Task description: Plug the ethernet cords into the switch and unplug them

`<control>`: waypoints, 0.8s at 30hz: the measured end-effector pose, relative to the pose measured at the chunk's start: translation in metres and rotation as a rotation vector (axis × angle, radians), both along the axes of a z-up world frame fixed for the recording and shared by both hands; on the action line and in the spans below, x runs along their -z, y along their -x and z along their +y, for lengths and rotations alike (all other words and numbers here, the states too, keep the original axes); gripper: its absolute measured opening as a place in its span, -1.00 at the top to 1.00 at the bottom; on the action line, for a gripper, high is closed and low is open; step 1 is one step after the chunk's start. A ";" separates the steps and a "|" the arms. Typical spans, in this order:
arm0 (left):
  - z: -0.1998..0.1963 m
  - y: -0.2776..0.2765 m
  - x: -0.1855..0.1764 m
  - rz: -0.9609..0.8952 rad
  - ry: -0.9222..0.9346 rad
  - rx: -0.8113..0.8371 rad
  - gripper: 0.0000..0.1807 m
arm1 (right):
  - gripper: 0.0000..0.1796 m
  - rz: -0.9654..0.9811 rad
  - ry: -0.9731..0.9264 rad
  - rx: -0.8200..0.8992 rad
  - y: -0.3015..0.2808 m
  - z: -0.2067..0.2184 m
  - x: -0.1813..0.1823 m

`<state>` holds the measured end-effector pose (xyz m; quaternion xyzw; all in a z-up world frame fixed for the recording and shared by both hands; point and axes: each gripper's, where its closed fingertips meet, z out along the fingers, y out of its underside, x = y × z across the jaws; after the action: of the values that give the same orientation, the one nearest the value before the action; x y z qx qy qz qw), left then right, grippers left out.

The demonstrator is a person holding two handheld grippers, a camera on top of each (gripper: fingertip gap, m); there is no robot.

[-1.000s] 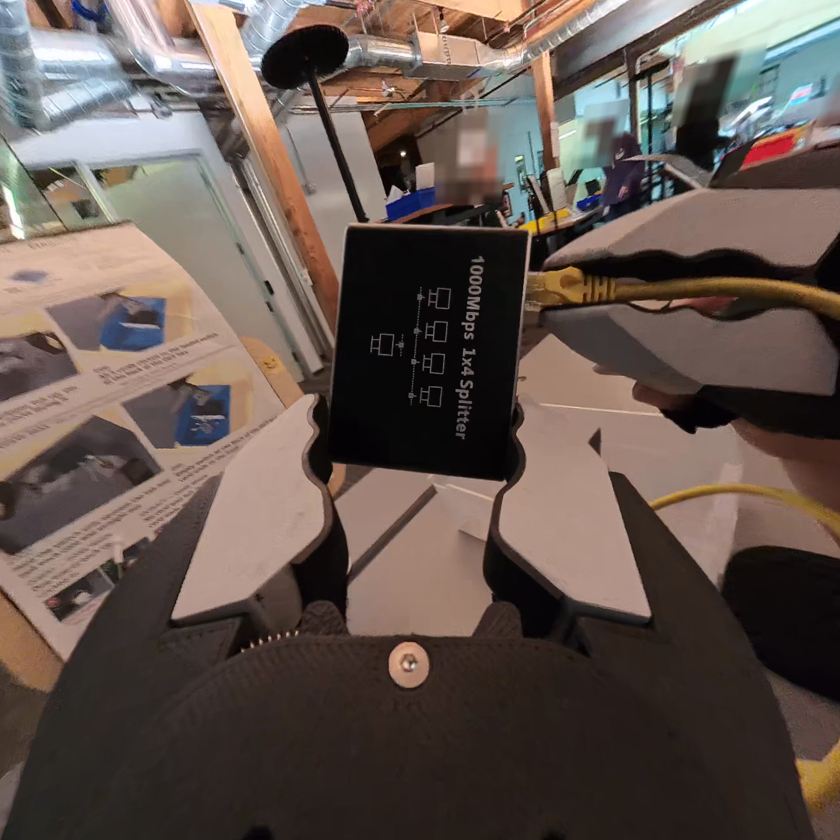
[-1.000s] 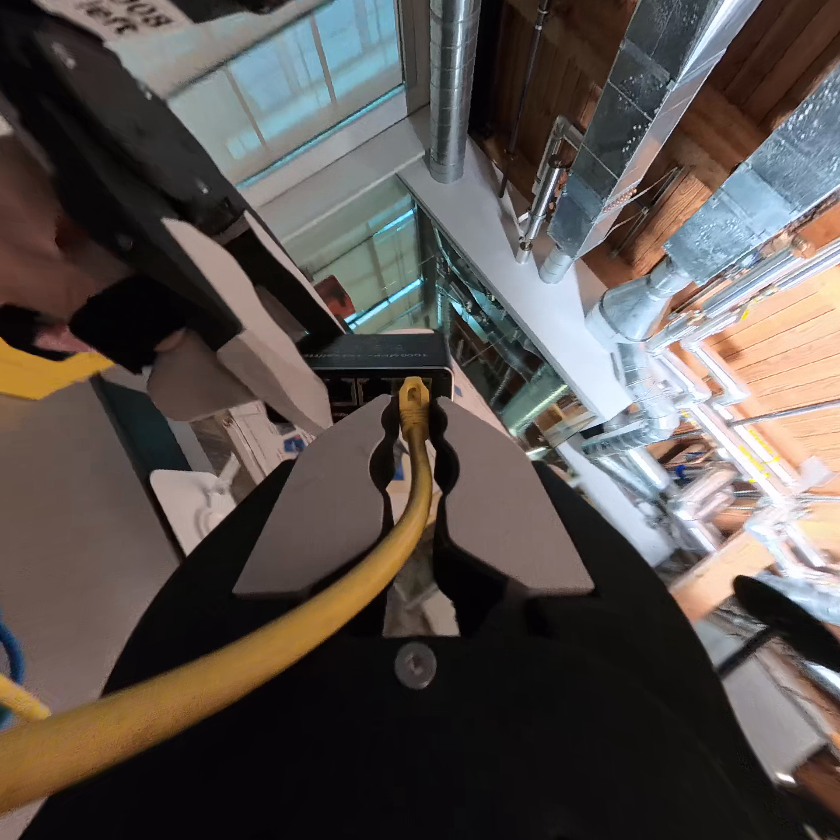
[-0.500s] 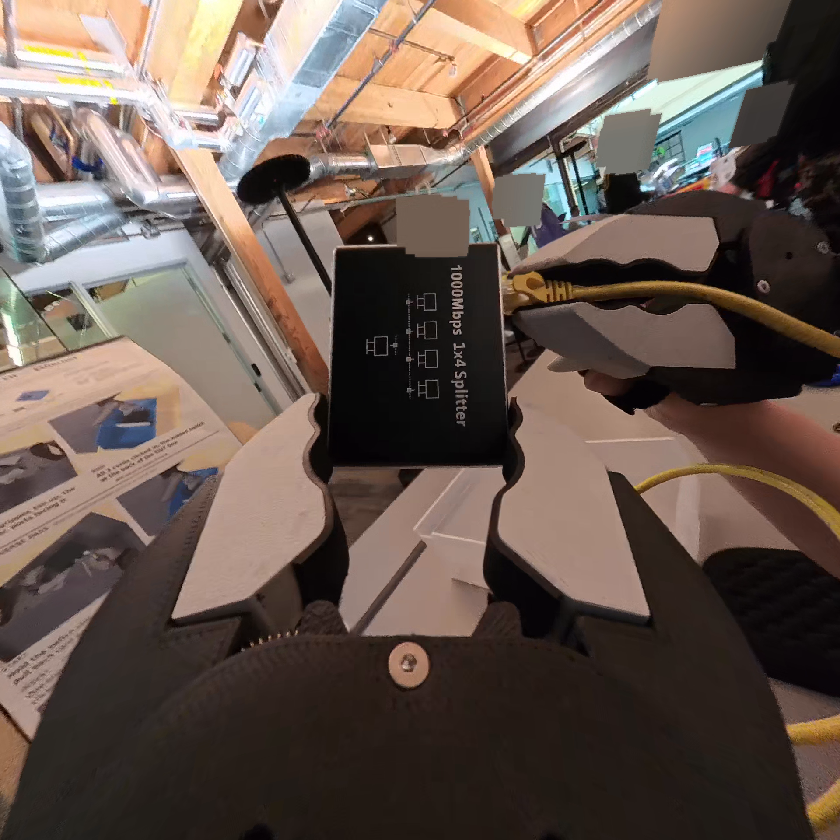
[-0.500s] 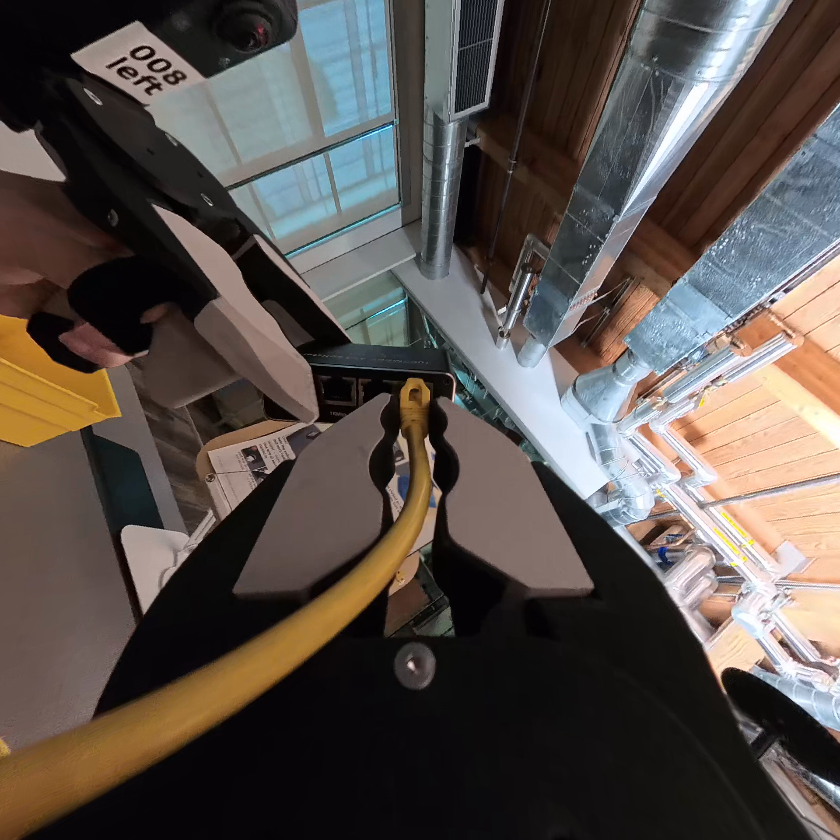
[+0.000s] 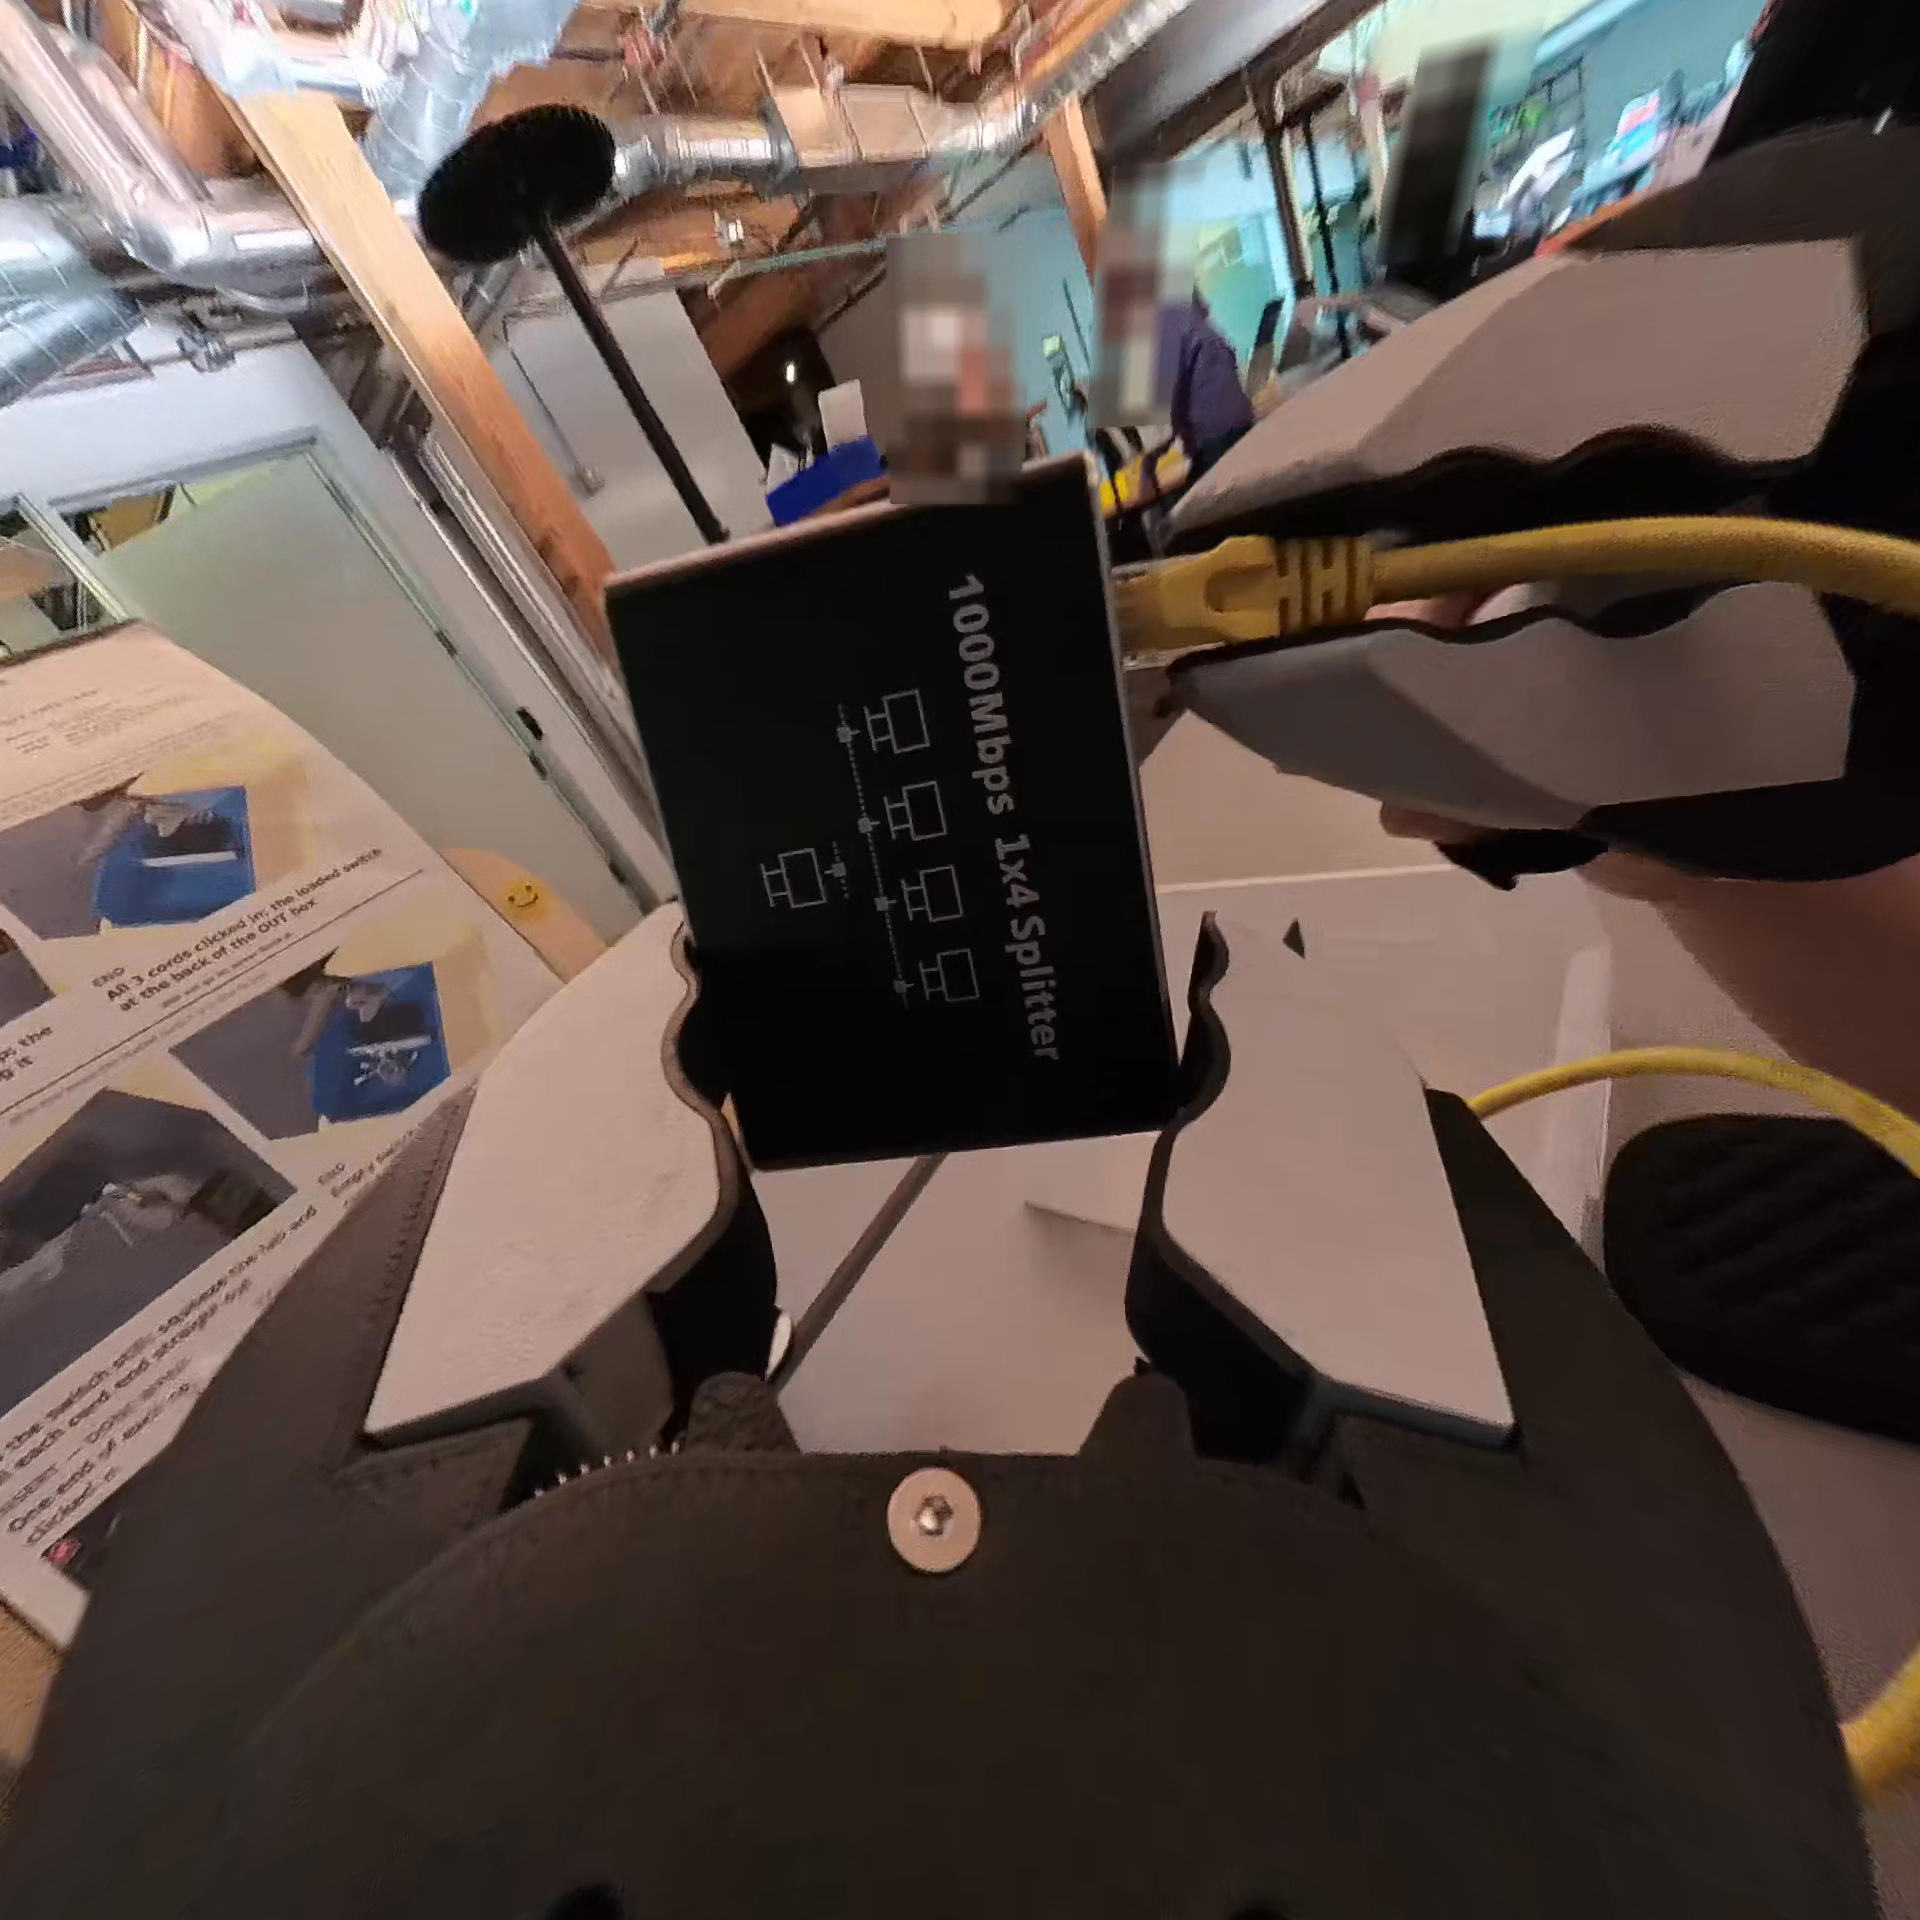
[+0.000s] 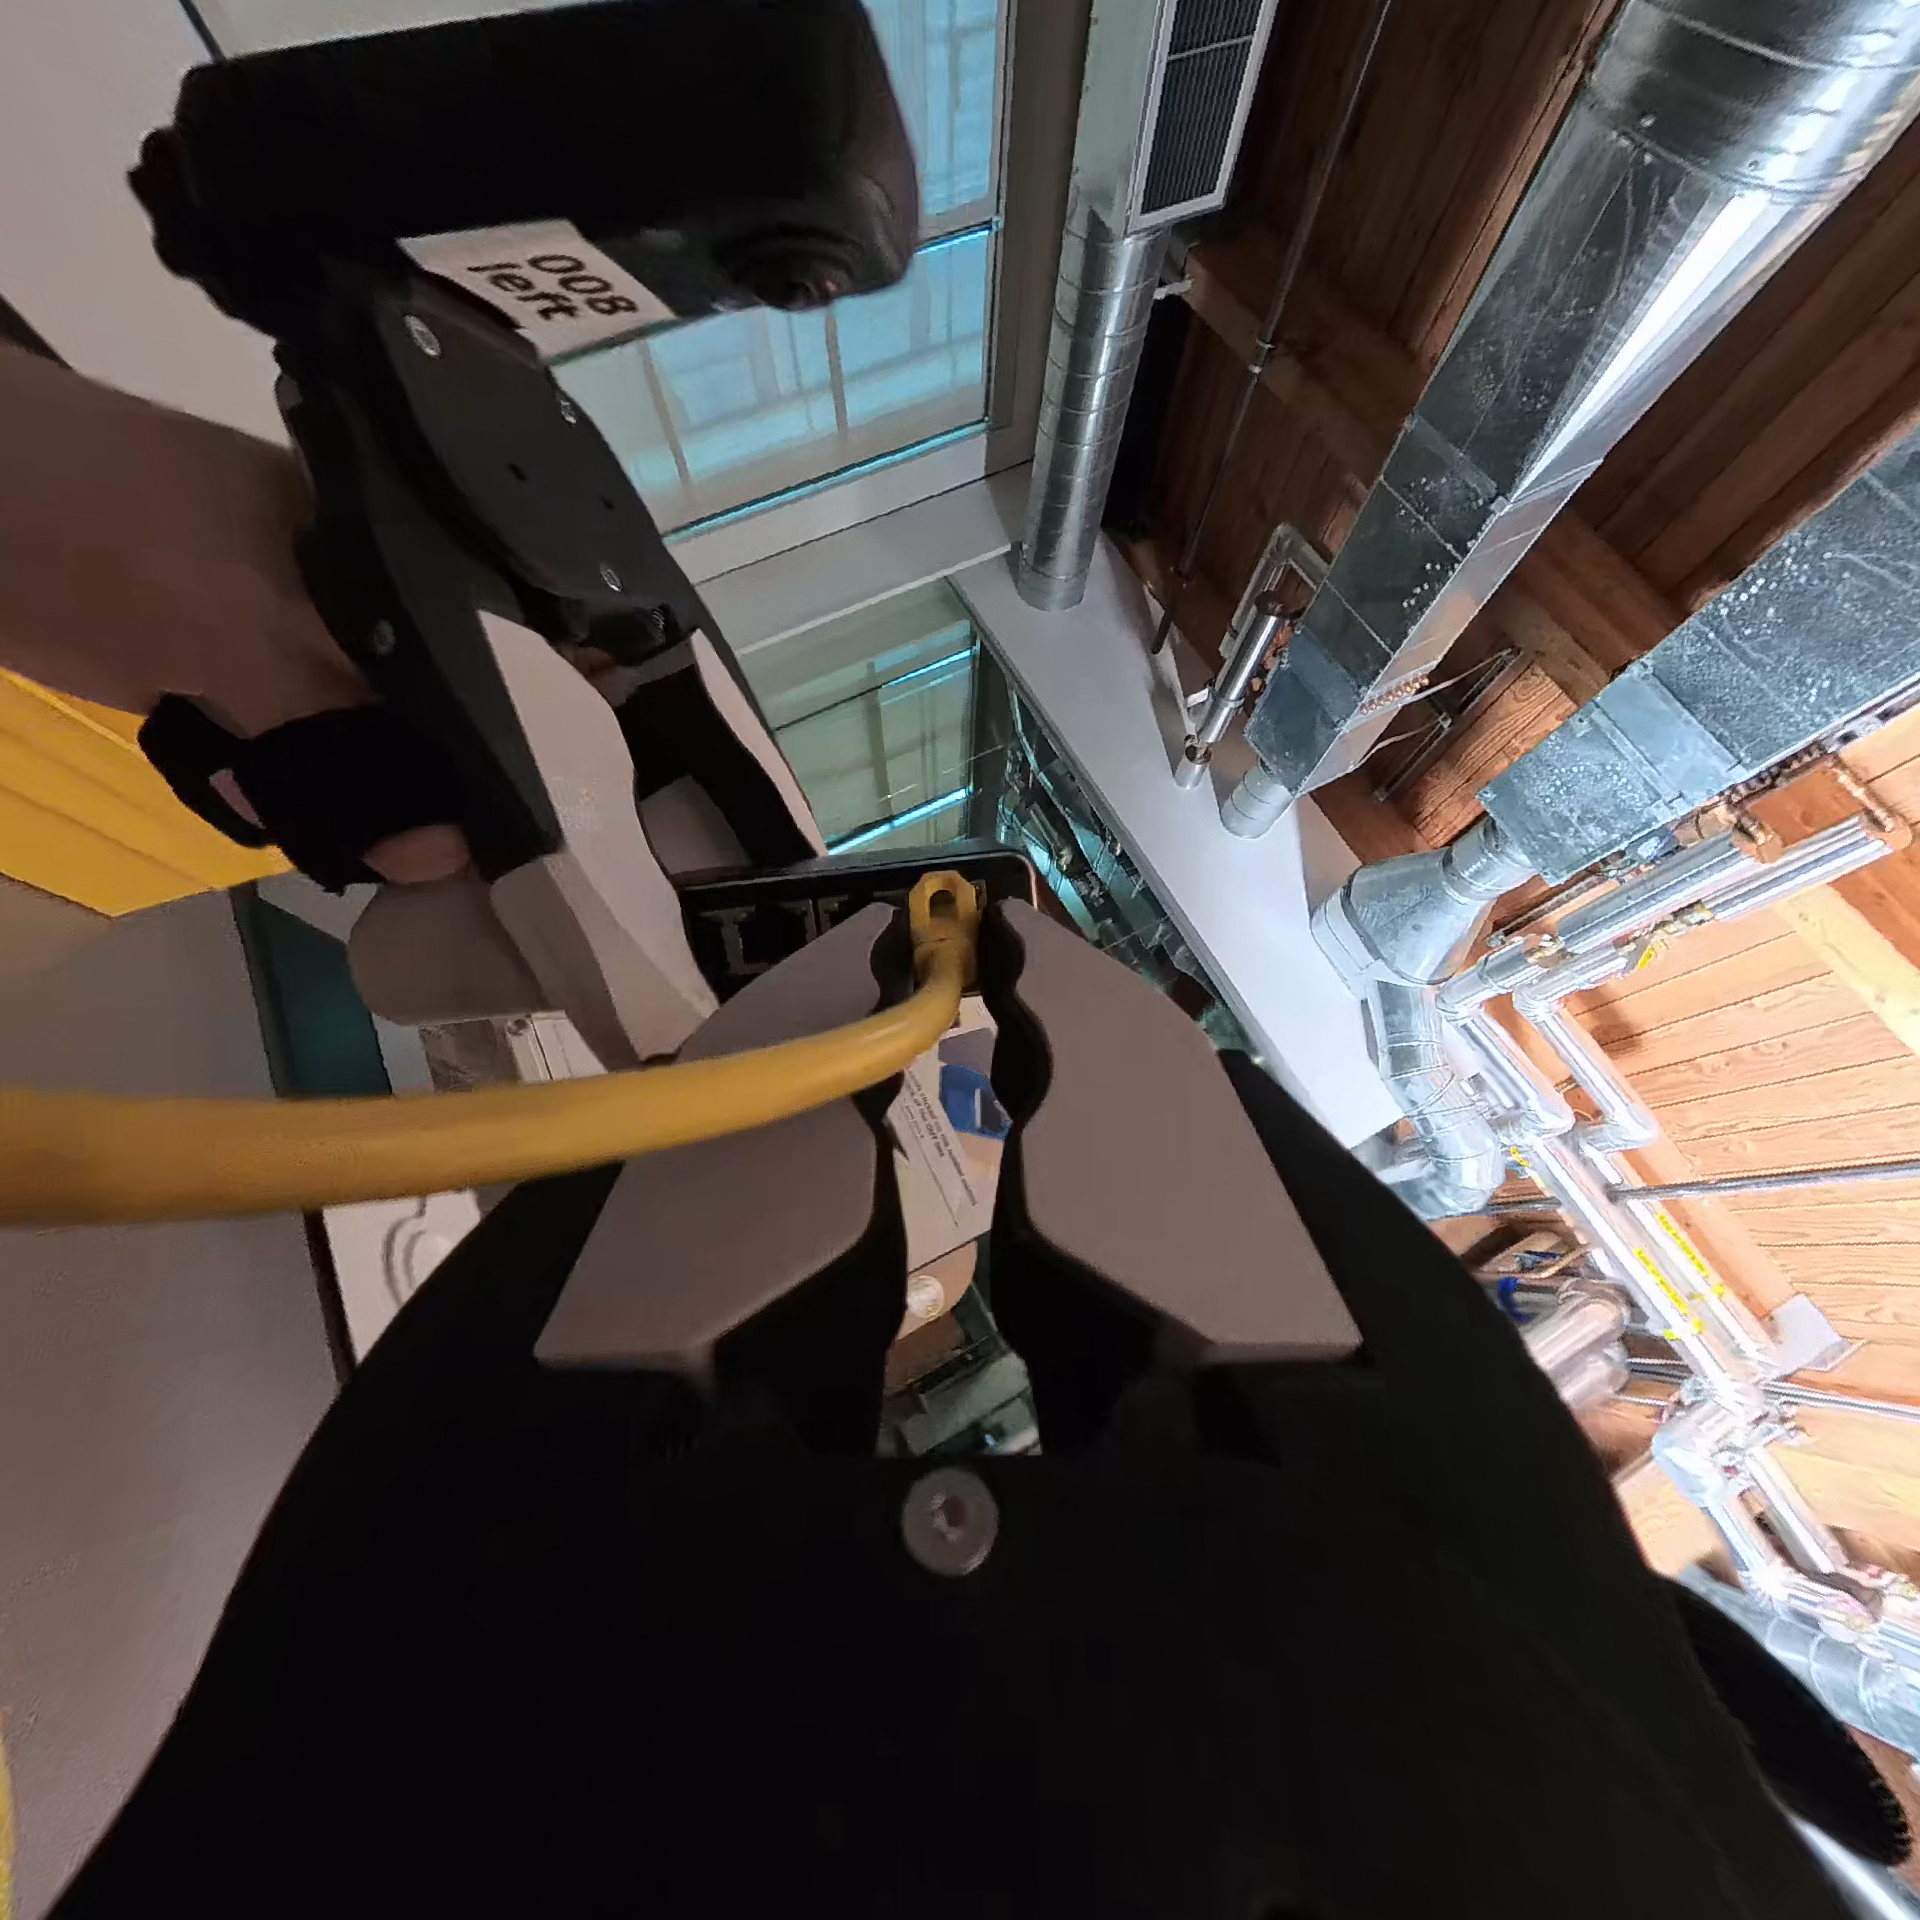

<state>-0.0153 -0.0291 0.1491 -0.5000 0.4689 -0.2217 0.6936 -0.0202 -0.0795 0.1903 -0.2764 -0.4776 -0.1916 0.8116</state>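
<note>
The black switch stands upright in my left gripper, which is shut on its lower sides. My right gripper comes in from the right, shut on the yellow ethernet plug. The plug's tip is at a port on the switch's right edge; I cannot tell how deep it sits. In the right wrist view my right gripper pinches the plug against the switch's port row. The yellow cord bends off to the left. The left gripper shows at upper left.
A printed instruction sheet with photos lies at the left. A black stand with a round top and a wooden post rise behind. A loop of yellow cord lies on the white table. A yellow bin sits far left. My hands' fingertips stand some 6 cm from each other.
Both grippers have swung together, so the backgrounds shifted. The switch now leans a little left in my left gripper. The cord now bends sideways over the right gripper's left finger.
</note>
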 end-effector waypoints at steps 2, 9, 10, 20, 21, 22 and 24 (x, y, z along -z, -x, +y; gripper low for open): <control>-0.006 0.002 -0.009 -0.063 -0.033 0.034 0.05 | 0.86 0.029 0.026 -0.019 -0.005 0.002 -0.002; -0.017 0.008 -0.017 -0.095 -0.050 0.040 0.05 | 0.85 0.097 0.076 -0.122 -0.005 0.000 -0.002; -0.016 0.008 -0.016 -0.094 -0.048 0.037 0.05 | 0.86 0.100 0.087 -0.129 -0.006 0.001 -0.002; -0.014 0.007 -0.012 -0.075 -0.045 0.027 0.05 | 0.84 0.118 0.159 -0.177 -0.006 0.006 0.001; -0.012 0.008 -0.013 -0.069 -0.056 0.004 0.05 | 0.85 0.126 0.165 -0.173 -0.006 0.008 0.001; -0.008 0.010 -0.013 -0.054 -0.063 -0.033 0.05 | 0.85 0.132 0.173 -0.160 -0.006 0.012 0.002; 0.006 0.017 -0.009 0.022 -0.098 -0.145 0.05 | 0.85 0.123 0.204 -0.088 -0.005 0.028 0.009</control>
<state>-0.0323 -0.0231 0.1580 -0.5004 0.4494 -0.1422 0.7262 -0.0154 -0.0515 0.1812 -0.3475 -0.4557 -0.0891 0.8147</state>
